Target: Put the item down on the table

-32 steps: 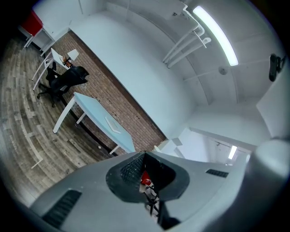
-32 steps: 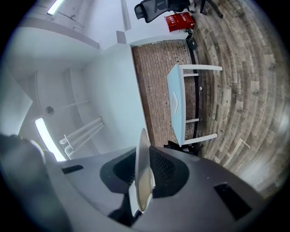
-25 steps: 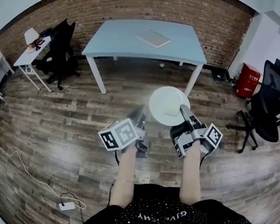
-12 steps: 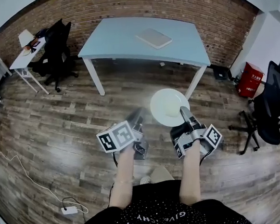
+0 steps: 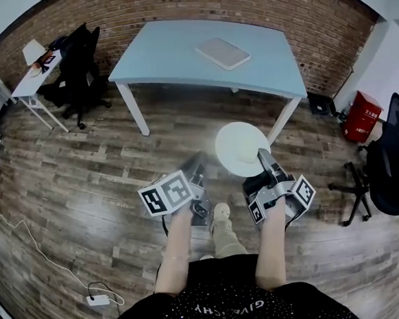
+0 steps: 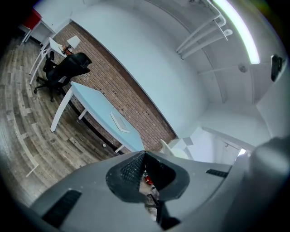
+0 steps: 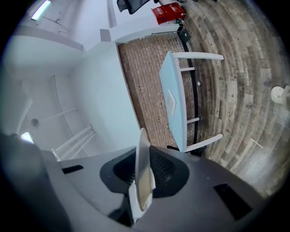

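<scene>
Here, the right gripper is clamping the rim of a white plate. The plate is hanging in the air over the wooden floor, near the centre of the head view and well apart from the light blue table in the upper part of the frame. In the right gripper view, the plate is standing edge-on between the two jaws. The left gripper is hovering to the lower left of the plate with its jaws together. It seems to be holding nothing, though that view is dim. A flat pale object is lying on the table top. A black office chair is standing in the upper left.
</scene>
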`<state>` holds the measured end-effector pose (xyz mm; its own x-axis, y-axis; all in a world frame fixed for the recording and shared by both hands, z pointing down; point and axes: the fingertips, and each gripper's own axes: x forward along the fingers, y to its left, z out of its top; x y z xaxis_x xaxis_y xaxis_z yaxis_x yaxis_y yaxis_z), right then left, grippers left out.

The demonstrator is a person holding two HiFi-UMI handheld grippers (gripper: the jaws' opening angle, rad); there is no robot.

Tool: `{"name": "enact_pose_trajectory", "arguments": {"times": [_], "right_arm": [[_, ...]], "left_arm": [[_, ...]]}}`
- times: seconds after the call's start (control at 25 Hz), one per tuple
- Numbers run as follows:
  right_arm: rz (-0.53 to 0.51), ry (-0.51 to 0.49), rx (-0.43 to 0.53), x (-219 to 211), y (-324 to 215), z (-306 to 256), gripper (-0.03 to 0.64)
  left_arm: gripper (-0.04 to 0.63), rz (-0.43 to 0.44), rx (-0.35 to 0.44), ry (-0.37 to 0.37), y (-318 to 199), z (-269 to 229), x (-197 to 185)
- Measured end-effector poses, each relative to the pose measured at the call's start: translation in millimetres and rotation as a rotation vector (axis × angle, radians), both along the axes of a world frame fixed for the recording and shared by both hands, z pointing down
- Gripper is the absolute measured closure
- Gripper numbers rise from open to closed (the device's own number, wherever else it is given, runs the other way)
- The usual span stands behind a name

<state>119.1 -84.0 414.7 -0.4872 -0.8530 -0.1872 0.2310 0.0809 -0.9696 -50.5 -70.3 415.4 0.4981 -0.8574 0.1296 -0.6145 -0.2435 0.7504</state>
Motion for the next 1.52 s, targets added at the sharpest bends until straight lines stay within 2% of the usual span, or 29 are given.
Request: {"name": "enact_pose_trajectory", "arguments": {"times": [0.2,0.36,0.64,0.88,1.12,1.52], "right_arm": [[-0.003,-0.073,0.009,10,-67,-10,0.563],[-0.017,-0.01,0.016,12,-124,-16,0.563],[-0.056,-0.031,0.009,16,-233,-21,0.561],[-0.077,-0.025,0.01,21,-308,-17,0.563],[-0.1,-0.027,0.003,25,-349,-11,0.563],[-0.095,-0.037,-0.056,28,-370,13,0.563]], "left_arm": [[0.584,-0.028,-0.005,-0.01,-62,-3,4],[0.584,-0.052,0.002,-0.007,-116,-8,5],[0.584,-0.079,0.008,-0.003,-220,-15,14],[0.584,-0.105,-0.006,-0.003,-287,-6,19],[0.584,-0.12,-0.017,-0.005,-329,3,27],[0.584,-0.115,-0.046,-0.02,-355,14,36]]}}
